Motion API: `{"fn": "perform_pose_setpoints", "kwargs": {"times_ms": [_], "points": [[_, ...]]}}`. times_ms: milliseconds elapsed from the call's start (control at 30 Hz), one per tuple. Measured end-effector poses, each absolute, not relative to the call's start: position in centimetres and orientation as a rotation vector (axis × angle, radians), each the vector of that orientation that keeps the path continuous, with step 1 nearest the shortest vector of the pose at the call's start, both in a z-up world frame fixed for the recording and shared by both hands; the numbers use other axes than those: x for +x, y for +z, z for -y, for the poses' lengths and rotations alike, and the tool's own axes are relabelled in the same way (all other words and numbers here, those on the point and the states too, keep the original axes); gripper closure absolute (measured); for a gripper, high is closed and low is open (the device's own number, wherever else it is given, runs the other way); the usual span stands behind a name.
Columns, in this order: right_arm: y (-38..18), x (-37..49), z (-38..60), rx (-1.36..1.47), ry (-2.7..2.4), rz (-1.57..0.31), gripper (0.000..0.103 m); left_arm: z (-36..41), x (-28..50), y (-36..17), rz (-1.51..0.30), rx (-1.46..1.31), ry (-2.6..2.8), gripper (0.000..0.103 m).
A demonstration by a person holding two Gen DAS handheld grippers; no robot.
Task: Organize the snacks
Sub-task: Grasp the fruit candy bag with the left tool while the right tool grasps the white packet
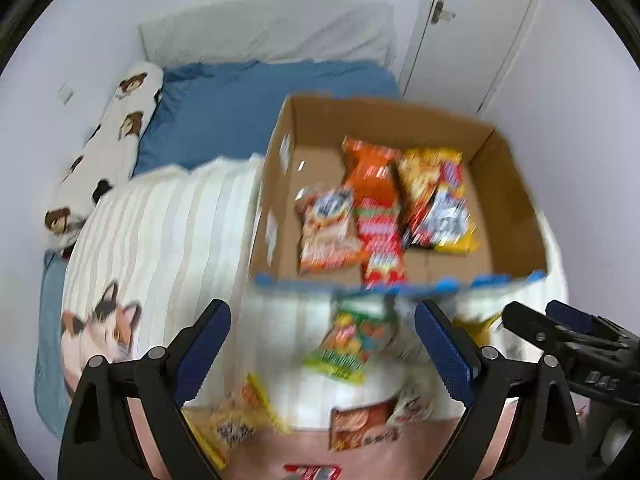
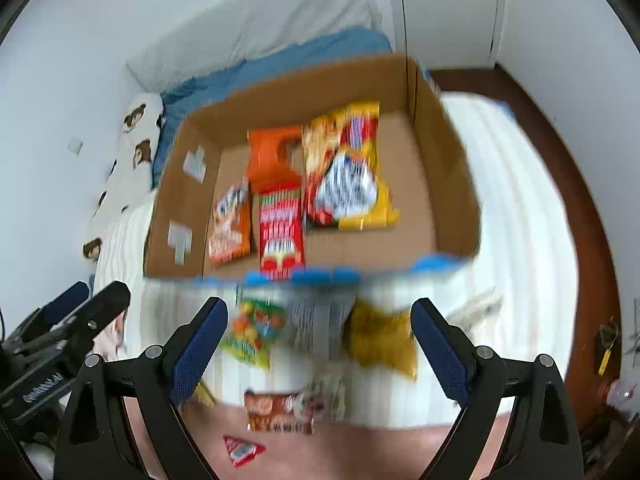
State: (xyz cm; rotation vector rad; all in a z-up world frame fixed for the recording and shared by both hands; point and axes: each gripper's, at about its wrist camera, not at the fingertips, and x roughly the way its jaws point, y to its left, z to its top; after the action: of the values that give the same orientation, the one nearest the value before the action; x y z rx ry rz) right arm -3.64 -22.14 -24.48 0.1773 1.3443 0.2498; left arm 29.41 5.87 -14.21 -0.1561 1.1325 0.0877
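Bed [image 1: 168, 216] with white ribbed blanket, blue sheet behind it, carries everything. Frames are motion-blurred.

Open brown cardboard box [image 1: 516, 200] sits on the blanket, ahead of both grippers. Inside, lying flat on its floor: yellow-red snack bag [image 1: 438, 196] on the right, orange snack bag [image 1: 370, 168] in the middle toward the far wall, red snack pack [image 1: 382, 240] just in front of the orange one, reaching the near wall, small orange-white snack bag [image 1: 328, 230] on the left, touching the red pack.

Loose snacks on the blanket outside the box, near its front wall: green gummy bag with coloured pieces [image 1: 354, 340], mustard-yellow bag [image 2: 382, 338], brown-orange packet [image 2: 276, 410] nearer the camera, small red-white triangular packet [image 2: 242, 450] nearest.

Left gripper [image 1: 322, 354]: jaws wide apart, nothing clamped; green gummy bag lies below, between the fingers in view, no contact visible.

Right gripper [image 2: 318, 354]: jaws wide apart, empty; green gummy bag near its left finger, mustard-yellow bag near its right finger, box just beyond the tips.

The grippers sit side by side, each visible at the edge of the other's view.
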Motion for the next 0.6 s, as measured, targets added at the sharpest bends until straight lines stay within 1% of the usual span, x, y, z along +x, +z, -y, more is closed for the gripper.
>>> {"fn": "perform_pose_setpoints", "kwargs": {"times_ms": [67, 100, 133, 167, 200, 433, 467, 500, 533, 567, 600], "points": [[-26.7, -4.4, 22.0, 0.220, 0.272, -1.389, 0.008, -5.6, 29.2, -16.4, -1.182, -0.146, 0.093, 0.009], [-28.0, -4.7, 21.9, 0.239, 0.276, -1.408, 0.011, -5.4, 29.4, -18.3, -1.224, -0.137, 0.092, 0.009], [-29.2, -5.0, 21.8, 0.255, 0.279, -1.420, 0.017, -5.2, 29.6, -19.5, -1.251, -0.129, 0.091, 0.009], [-30.4, -5.3, 21.8, 0.265, 0.272, -1.434, 0.037, -4.9, 30.0, -21.1, -1.282, -0.113, 0.089, 0.009], [-31.3, -5.5, 21.7, 0.269, 0.265, -1.449, 0.044, -4.6, 30.5, -22.3, -1.306, -0.100, 0.083, 0.009], [-35.0, -6.1, 22.3, 0.294, 0.215, -1.495, 0.044, -1.1, 33.5, -29.1, -1.433, 0.027, -0.027, 0.010], [-35.4, -5.9, 22.3, 0.298, 0.211, -1.497, 0.044, -0.6, 33.9, -29.9, -1.445, 0.044, -0.048, 0.021], [-35.5, -5.6, 22.4, 0.299, 0.210, -1.498, 0.042, -0.4, 34.1, -30.3, -1.455, 0.046, -0.062, 0.030], [-35.9, -5.5, 22.3, 0.295, 0.206, -1.503, 0.040, -0.5, 34.2, -30.7, -1.470, 0.013, -0.086, 0.045], [-36.2, -5.3, 22.2, 0.297, 0.203, -1.502, 0.037, -0.7, 34.2, -30.8, -1.474, -0.022, -0.090, 0.052], [-36.4, -4.9, 22.1, 0.298, 0.202, -1.500, 0.037, -1.2, 34.0, -30.7, -1.471, -0.055, -0.075, 0.052]]}}
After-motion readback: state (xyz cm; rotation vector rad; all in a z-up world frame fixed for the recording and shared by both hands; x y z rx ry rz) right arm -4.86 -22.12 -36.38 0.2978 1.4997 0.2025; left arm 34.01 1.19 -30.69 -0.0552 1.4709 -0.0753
